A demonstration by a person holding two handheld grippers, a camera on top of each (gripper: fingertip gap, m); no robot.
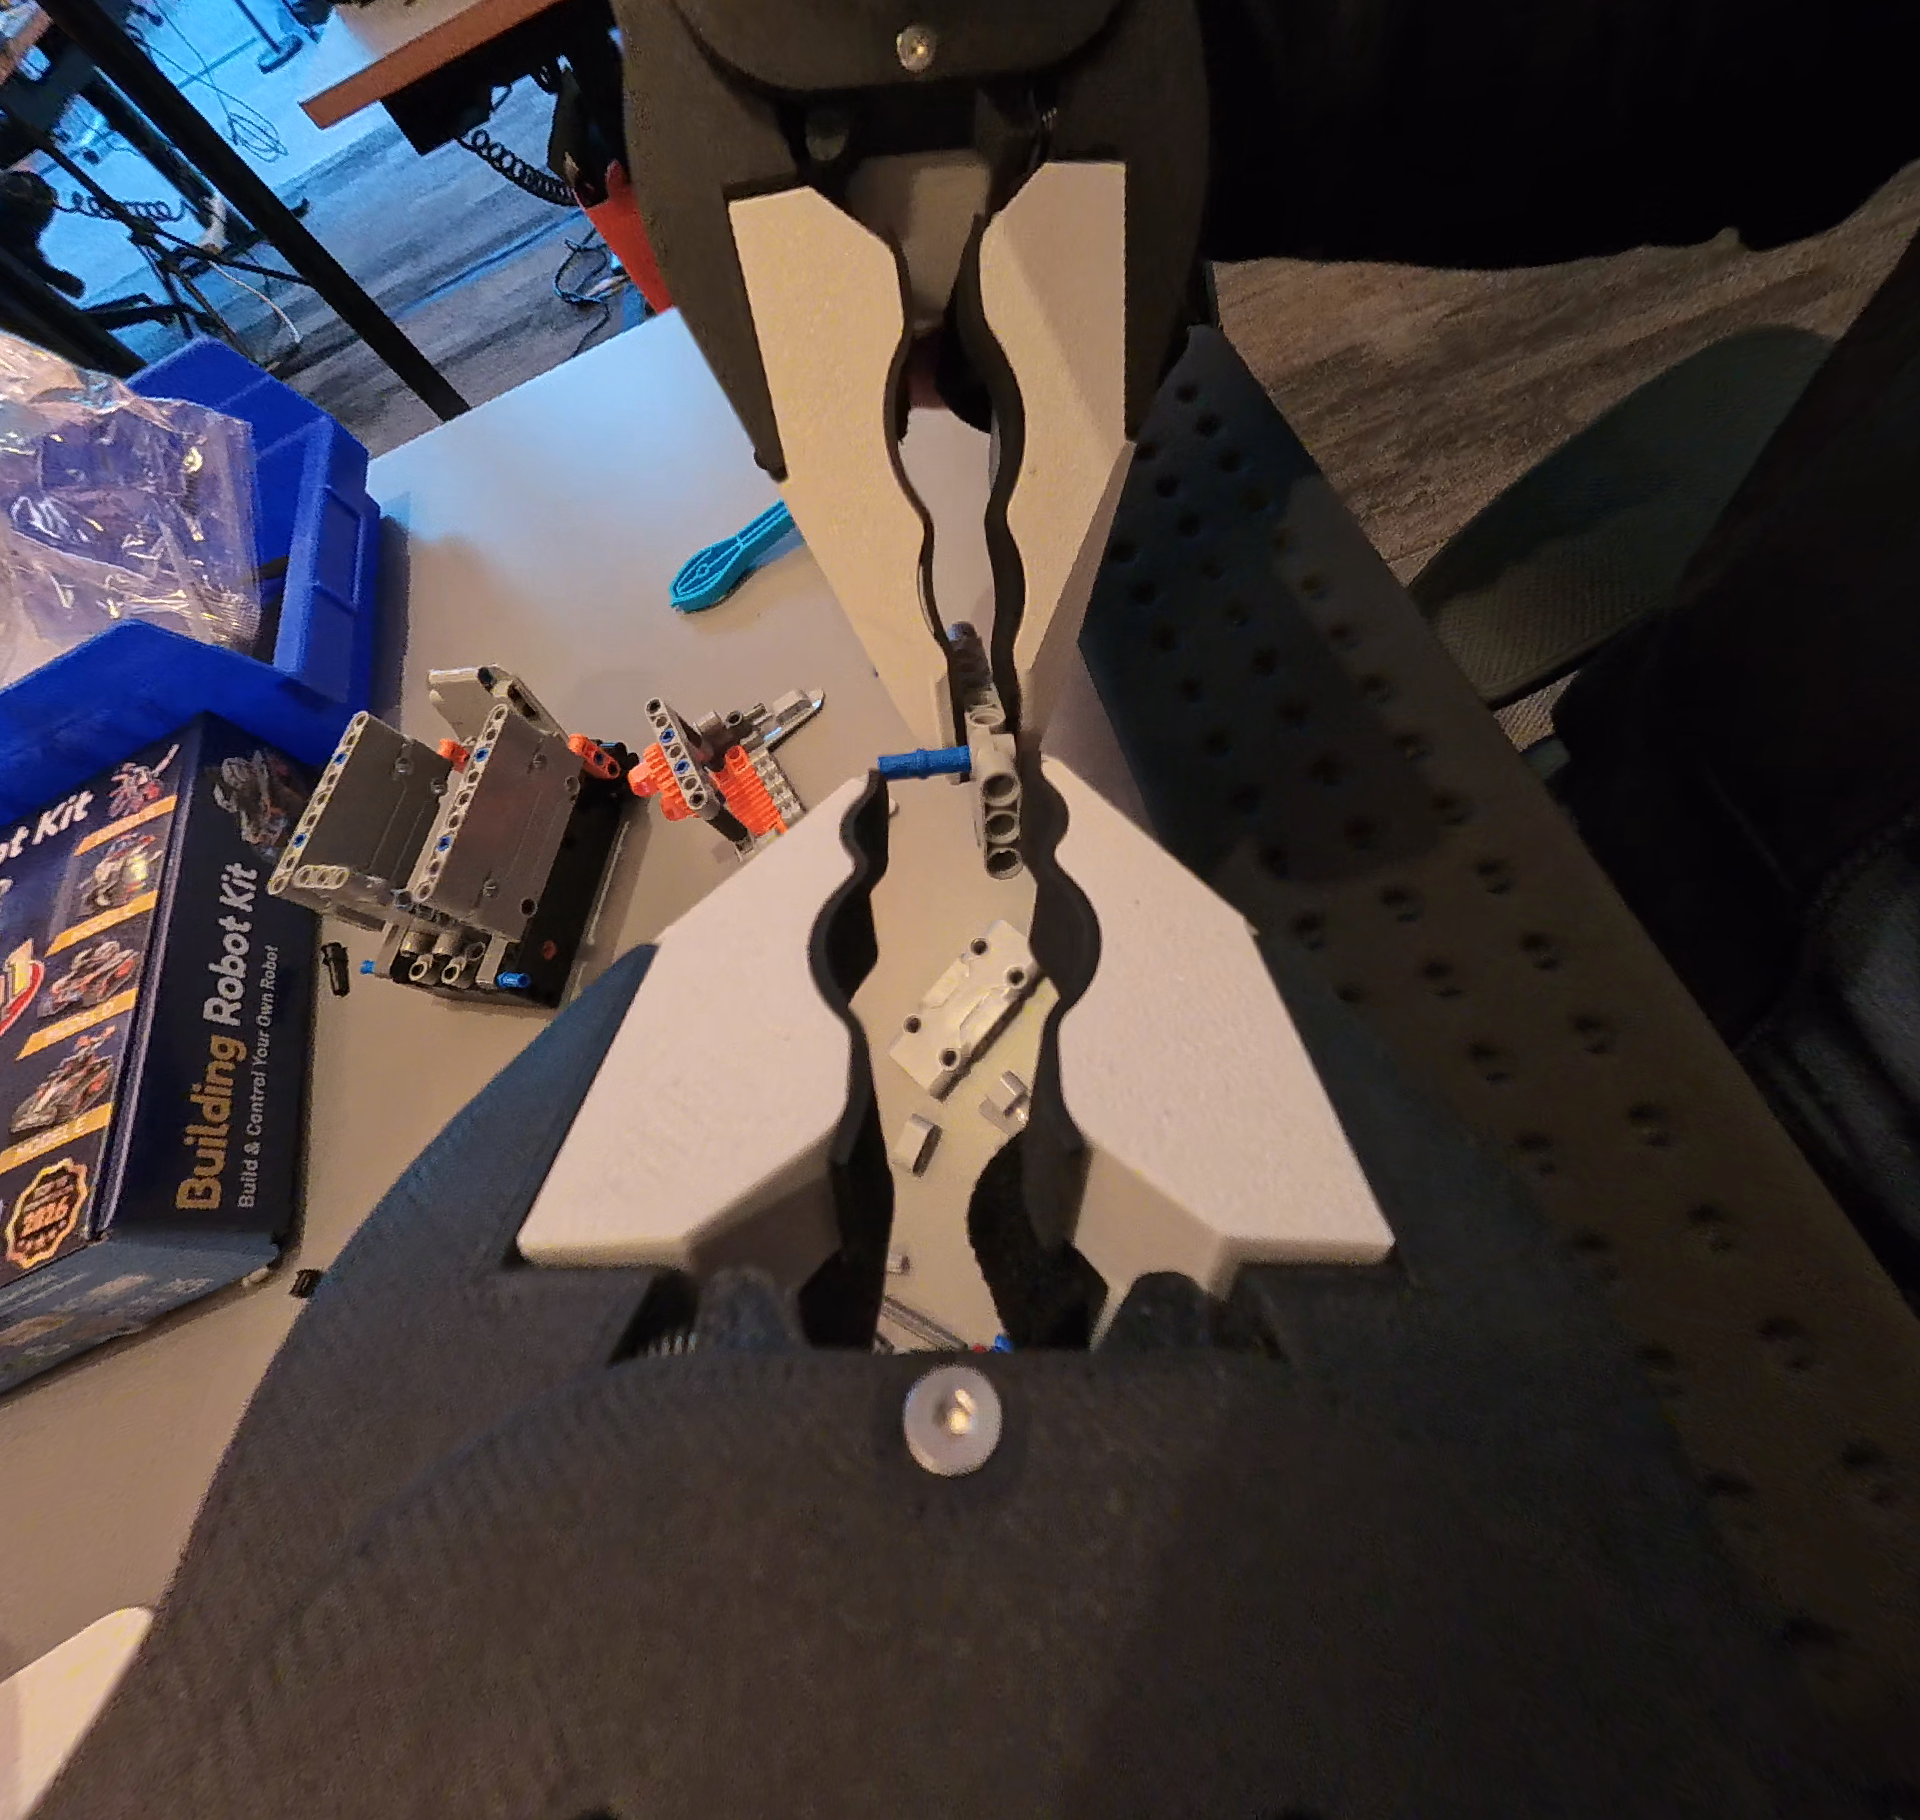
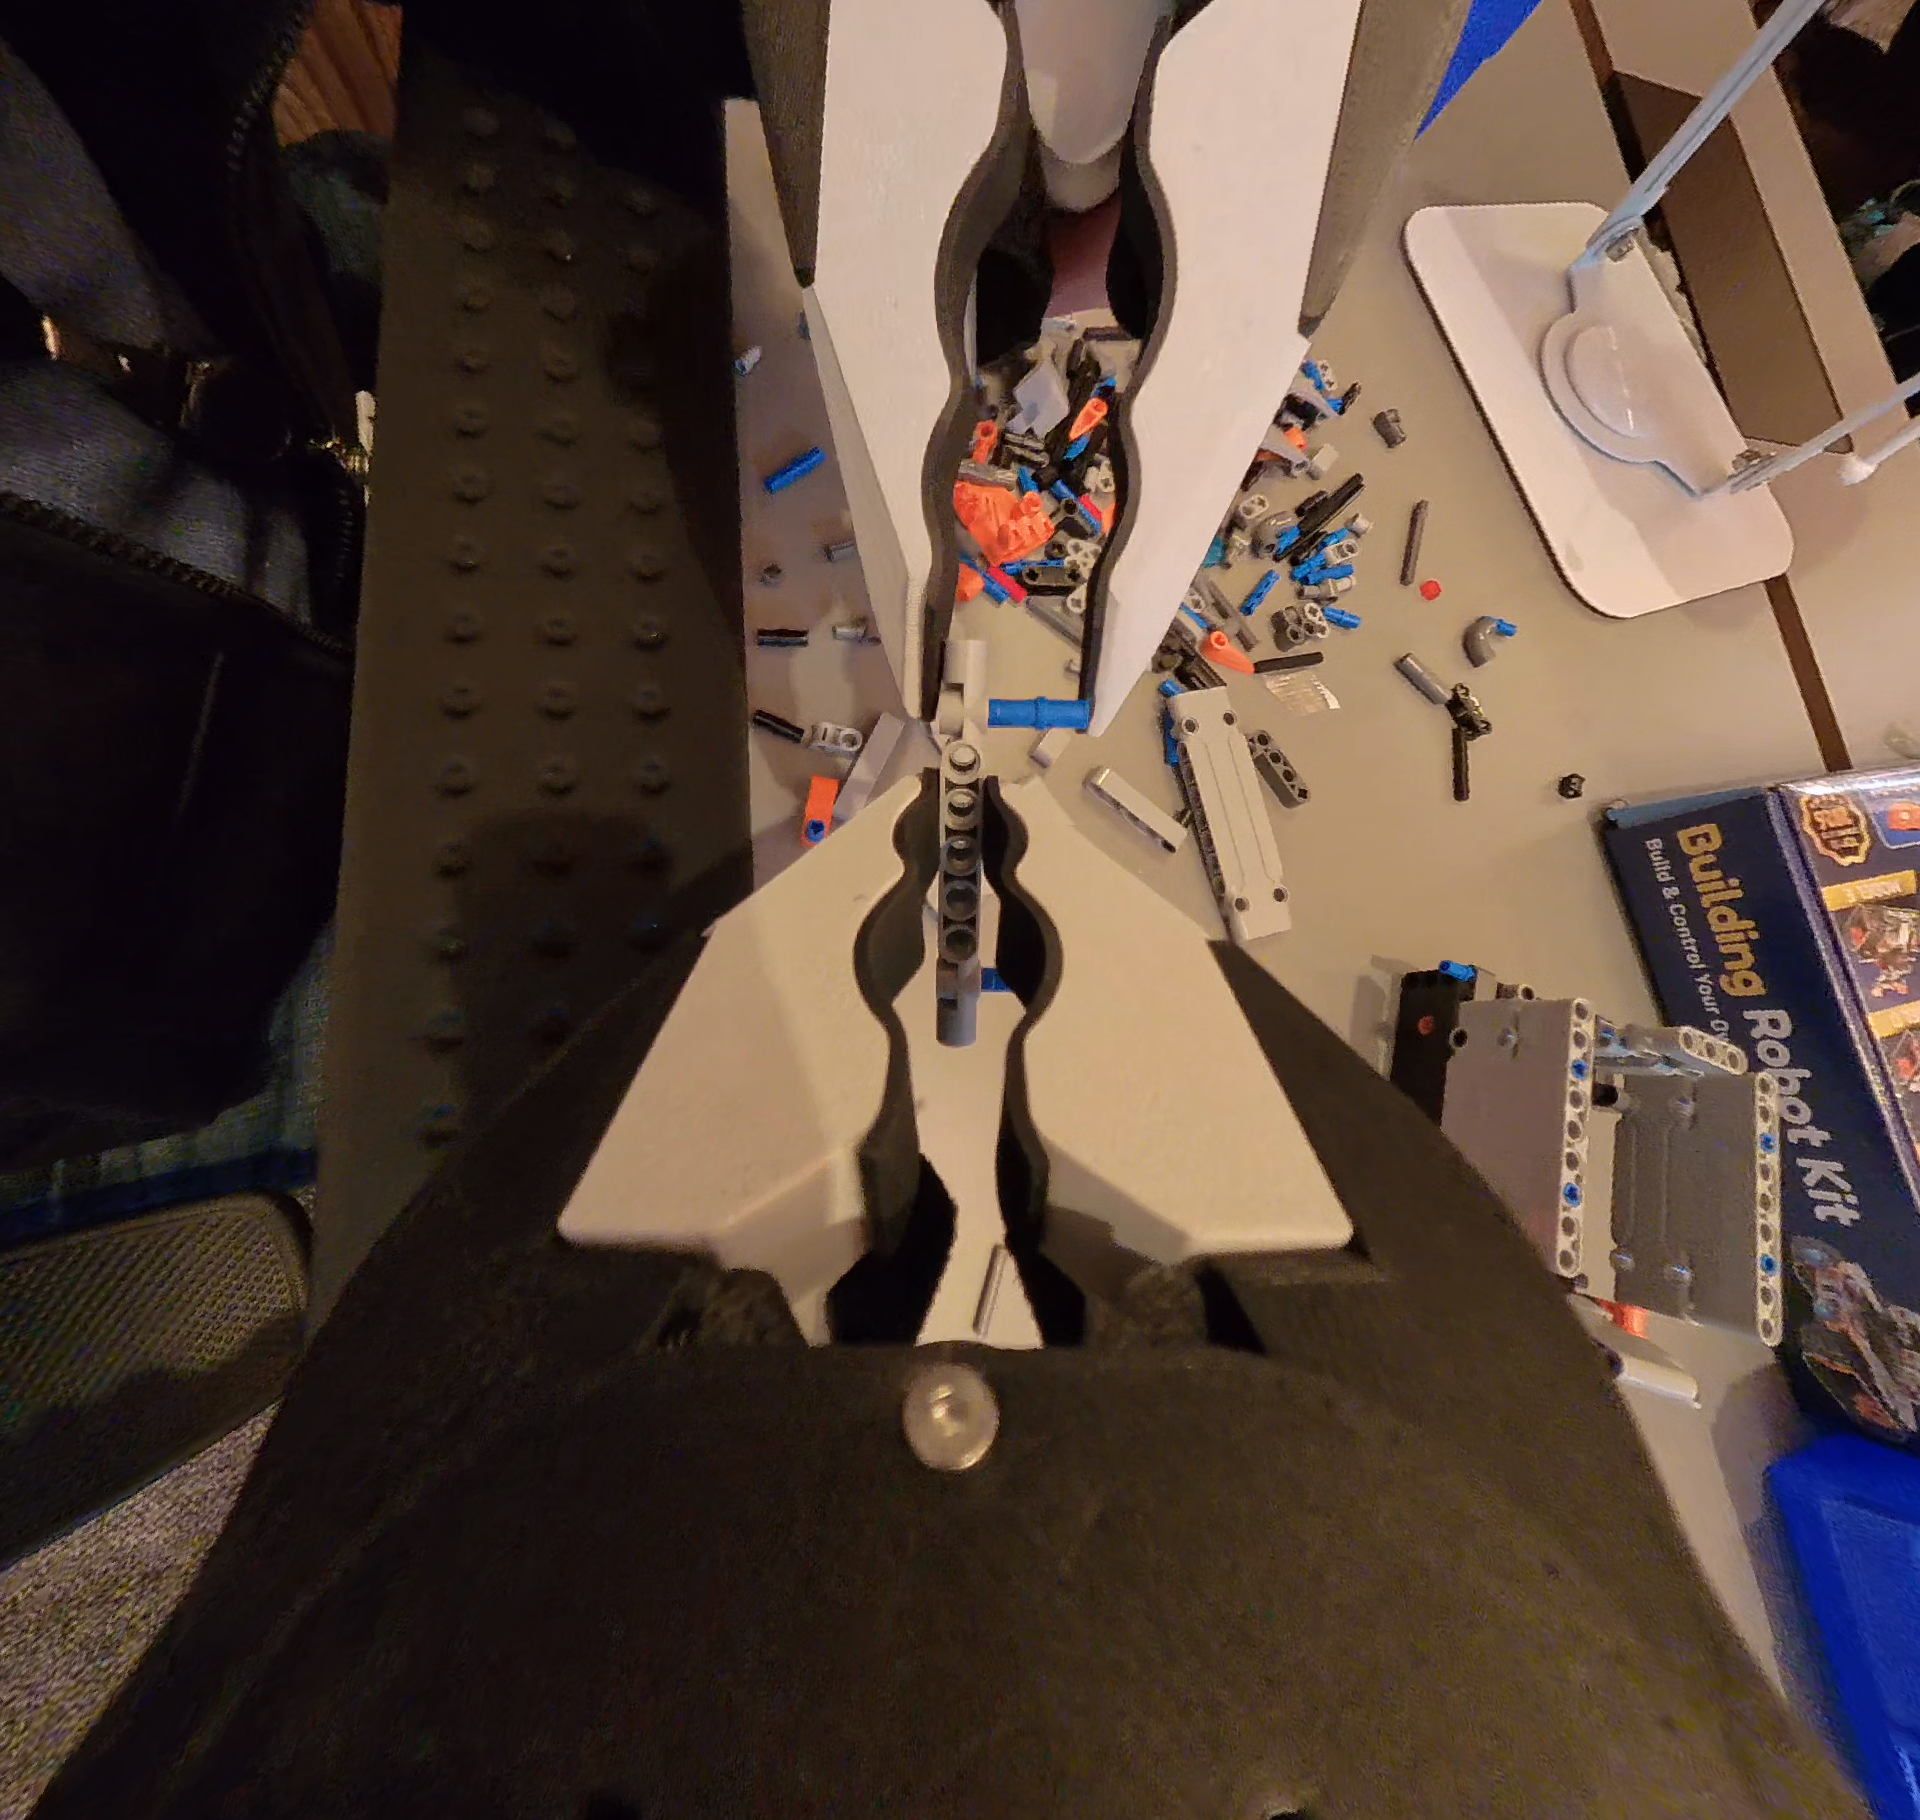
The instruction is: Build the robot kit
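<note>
Grey holed beam [image 2: 961,887] w/ blue pin [image 2: 1037,711], gripped betw. two tongs.
R gripper [image 2: 961,814] clenched on beam; L gripper [image 1: 961,794] parted, blue pin at its tips; loose parts pile [image 2: 1039,503] seen far side.

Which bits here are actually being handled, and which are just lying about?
Handled: grey holed plastic beam in right gripper; blue plastic pin between left gripper jaws.
Lying about: loose parts pile, half-built grey model, dark kit box, blue bin.
</note>
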